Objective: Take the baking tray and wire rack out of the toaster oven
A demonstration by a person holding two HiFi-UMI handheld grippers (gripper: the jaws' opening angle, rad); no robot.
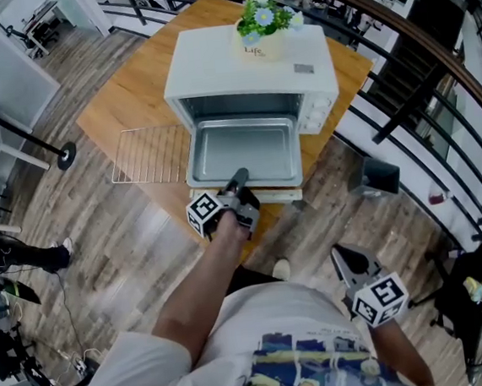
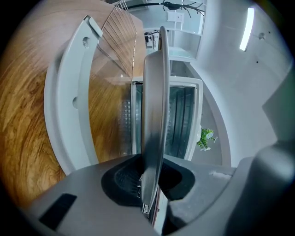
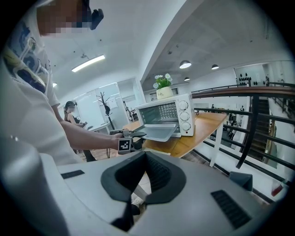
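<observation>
toaster oven [image 1: 212, 63]: white | baking tray [image 1: 245, 149]: grey | wire rack [image 1: 148, 154]: silver | table [image 1: 130, 101]: orange-brown wood grain

Amounts to two grippers, the left gripper [image 1: 238, 180] and the right gripper [image 1: 345, 258], one baking tray [image 1: 245, 149] in the left gripper's jaws, one toaster oven [image 1: 245, 60] just beyond with three knobs [image 3: 185, 115], one wire rack [image 1: 148, 154] to that gripper's left, and one flower pot [image 1: 265, 41] farther ahead.
</observation>
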